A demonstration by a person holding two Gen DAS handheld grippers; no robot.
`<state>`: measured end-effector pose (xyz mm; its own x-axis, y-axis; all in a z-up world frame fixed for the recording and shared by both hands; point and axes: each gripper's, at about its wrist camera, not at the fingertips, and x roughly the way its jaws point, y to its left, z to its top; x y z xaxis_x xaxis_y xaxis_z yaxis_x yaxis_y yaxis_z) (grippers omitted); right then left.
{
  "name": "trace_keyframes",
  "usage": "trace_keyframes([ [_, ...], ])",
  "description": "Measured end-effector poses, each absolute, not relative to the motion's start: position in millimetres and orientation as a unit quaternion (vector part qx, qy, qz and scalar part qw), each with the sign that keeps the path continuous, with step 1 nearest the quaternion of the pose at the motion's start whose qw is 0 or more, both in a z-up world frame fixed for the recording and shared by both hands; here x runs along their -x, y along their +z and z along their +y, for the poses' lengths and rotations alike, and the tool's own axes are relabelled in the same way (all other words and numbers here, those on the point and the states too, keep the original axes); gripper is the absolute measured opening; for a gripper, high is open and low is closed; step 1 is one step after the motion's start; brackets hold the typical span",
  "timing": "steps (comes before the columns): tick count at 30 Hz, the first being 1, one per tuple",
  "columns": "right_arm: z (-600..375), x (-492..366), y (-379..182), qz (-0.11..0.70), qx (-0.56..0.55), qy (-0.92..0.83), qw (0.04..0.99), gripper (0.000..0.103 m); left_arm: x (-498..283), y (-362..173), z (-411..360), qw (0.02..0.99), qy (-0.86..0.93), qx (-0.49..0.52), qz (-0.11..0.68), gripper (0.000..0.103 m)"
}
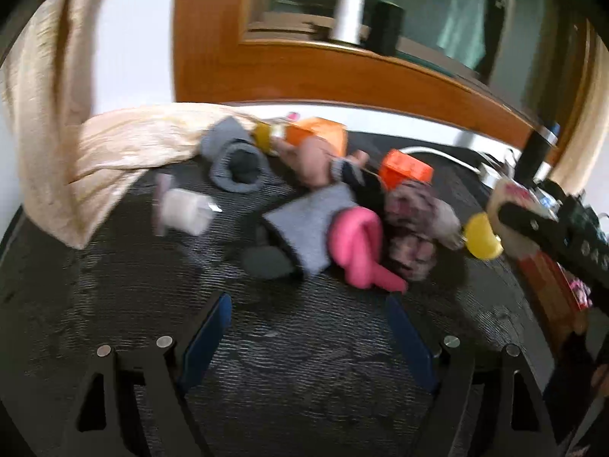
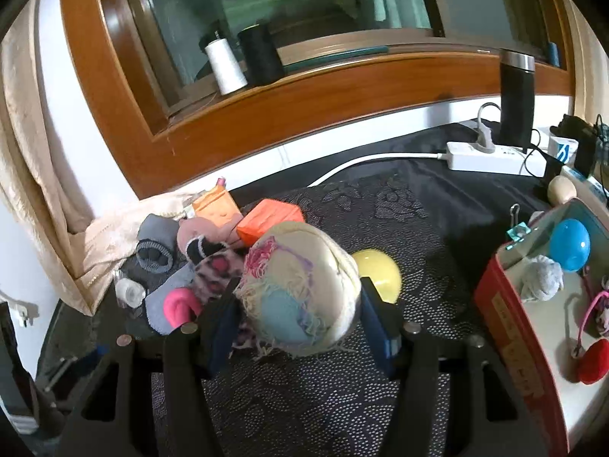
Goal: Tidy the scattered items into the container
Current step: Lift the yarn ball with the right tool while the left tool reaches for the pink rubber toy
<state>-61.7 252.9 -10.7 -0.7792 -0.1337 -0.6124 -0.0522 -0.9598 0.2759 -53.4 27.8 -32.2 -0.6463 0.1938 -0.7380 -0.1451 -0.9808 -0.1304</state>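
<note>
Cream, pink and blue sock ball (image 2: 300, 289), yellow ball (image 2: 380, 272), red-sided container (image 2: 506, 327)

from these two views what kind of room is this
Probably a room in a home, at a table under a window: a wooden window frame with thread spools on its sill, a cream curtain, and a power strip with a black flask beside it.

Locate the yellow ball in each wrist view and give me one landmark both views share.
Left wrist: the yellow ball sits at the right, just right of the sock pile, beside the right gripper's black arm.
Right wrist: the yellow ball lies near the centre on the dark cloth, partly hidden behind the cream sock held in the right gripper.
Shared landmark: the white thread spool on the wooden window ledge.
</note>
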Motion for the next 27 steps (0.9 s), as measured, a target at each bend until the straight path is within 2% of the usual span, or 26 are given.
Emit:
trace_keyframes([
  [7,264.7,58.4,-4.2,-0.167,-0.317,-0.933,0.022,0.063,76.8,-44.1,59.8,0.132,0.888,0.439,-0.034,0.085],
  [14,269.1,56.5,-1.3,-0.176,-0.313,-0.933,0.027,0.064,112.7,-54.9,49.0,0.083,0.882,0.456,-0.08,0.085],
  [23,267.4,58.3,-4.2,-0.176,-0.317,-0.932,0.027,0.064,119.7,-58.8,50.5,0.057,0.888,0.453,-0.062,0.083],
  [27,266.5,59.9,-6.4,-0.174,-0.321,-0.931,0.026,0.064,121.8,-65.4,69.7,0.051,0.889,0.454,-0.029,0.083],
])
